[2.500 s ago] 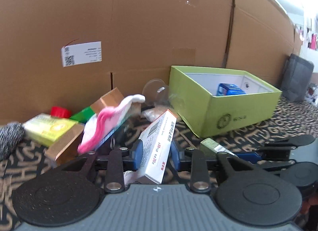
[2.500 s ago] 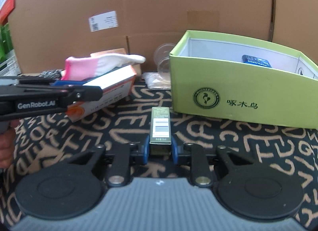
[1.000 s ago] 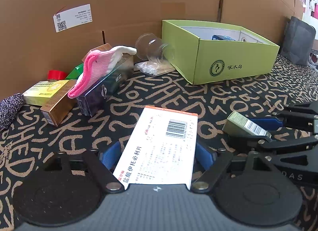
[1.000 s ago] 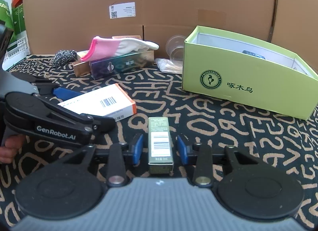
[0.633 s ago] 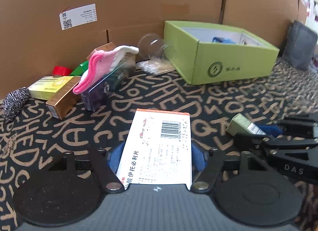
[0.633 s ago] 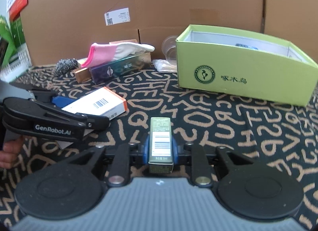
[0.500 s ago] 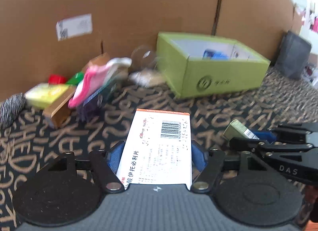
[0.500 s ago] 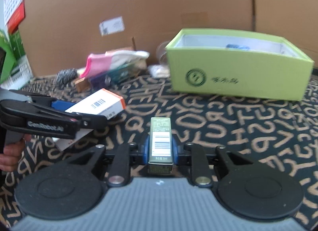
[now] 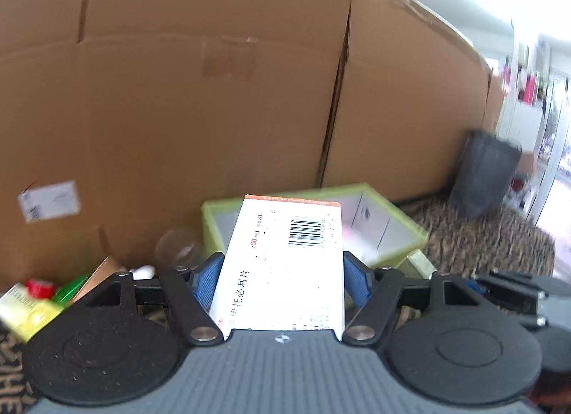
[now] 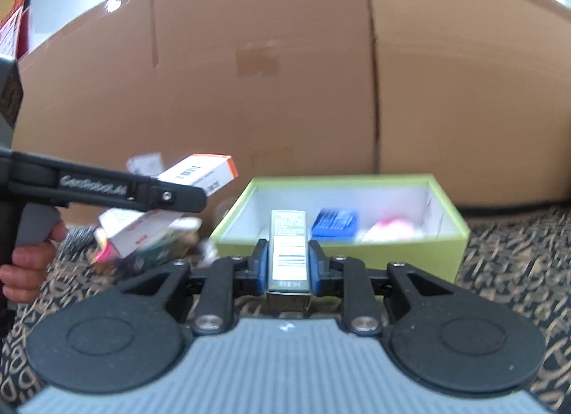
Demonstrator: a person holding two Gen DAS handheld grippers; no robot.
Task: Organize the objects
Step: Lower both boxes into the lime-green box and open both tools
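Observation:
My left gripper is shut on a white medicine box with an orange edge and a barcode, held up in front of the green box. From the right wrist view the same white medicine box hangs in the air at the left, gripped by the left gripper's fingers. Shut on a small narrow green carton, my right gripper holds it raised before the open green box. Inside that box lie a blue packet and something pink.
A tall cardboard wall stands behind everything. Left of the green box sit a clear plastic cup, a yellow box, a red cap and other cartons. A dark bin is at the far right. A hand holds the left gripper's handle.
Both grippers have risen off the patterned cloth with their boxes and come closer to the green box, whose inside now shows. The right gripper closed onto the narrow carton about a second ago.

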